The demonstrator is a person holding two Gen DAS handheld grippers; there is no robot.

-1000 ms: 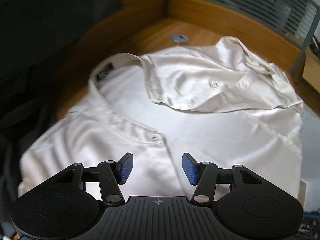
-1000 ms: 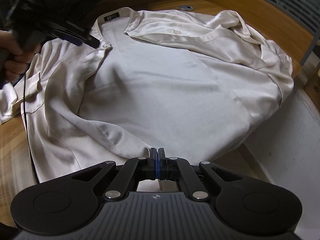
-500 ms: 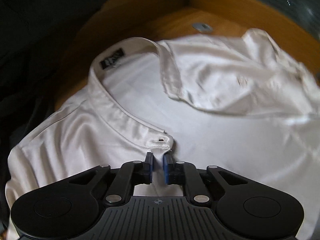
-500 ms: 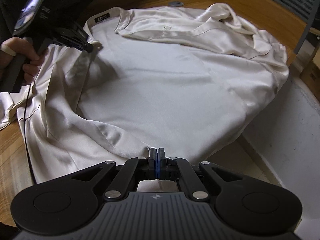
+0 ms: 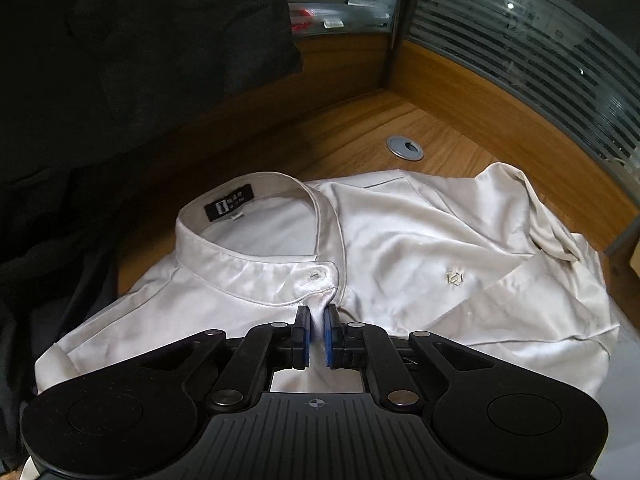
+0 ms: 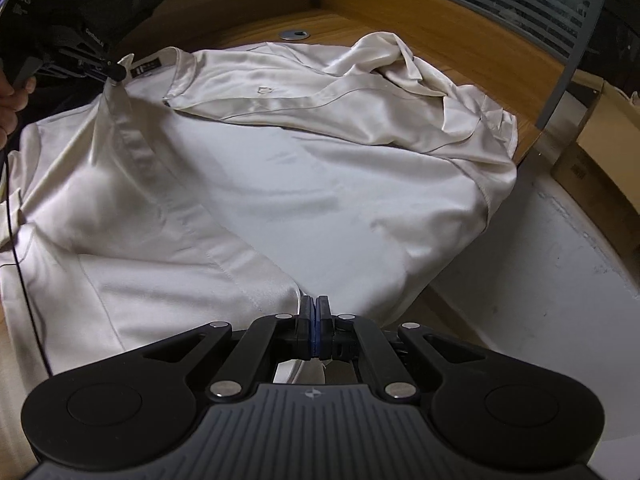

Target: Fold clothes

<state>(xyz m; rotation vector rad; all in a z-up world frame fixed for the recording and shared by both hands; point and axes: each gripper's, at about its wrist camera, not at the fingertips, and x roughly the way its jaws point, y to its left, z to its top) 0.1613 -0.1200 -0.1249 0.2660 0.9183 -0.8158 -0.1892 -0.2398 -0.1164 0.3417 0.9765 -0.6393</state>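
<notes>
The cream shirt [image 6: 304,184] lies spread on the wooden bench [image 5: 360,136], collar at the far end from the right tool. The left tool [image 5: 316,326] pinches the front edge just under the collar's buttonhole tab [image 5: 316,278], and its jaws are closing on that cloth. The right tool [image 6: 315,322] is pressed together on the shirt's bottom edge. A round metal cap [image 5: 405,147] sits in the bench beyond the collar. A dark garment [image 5: 120,60] hangs left of the left tool.
</notes>
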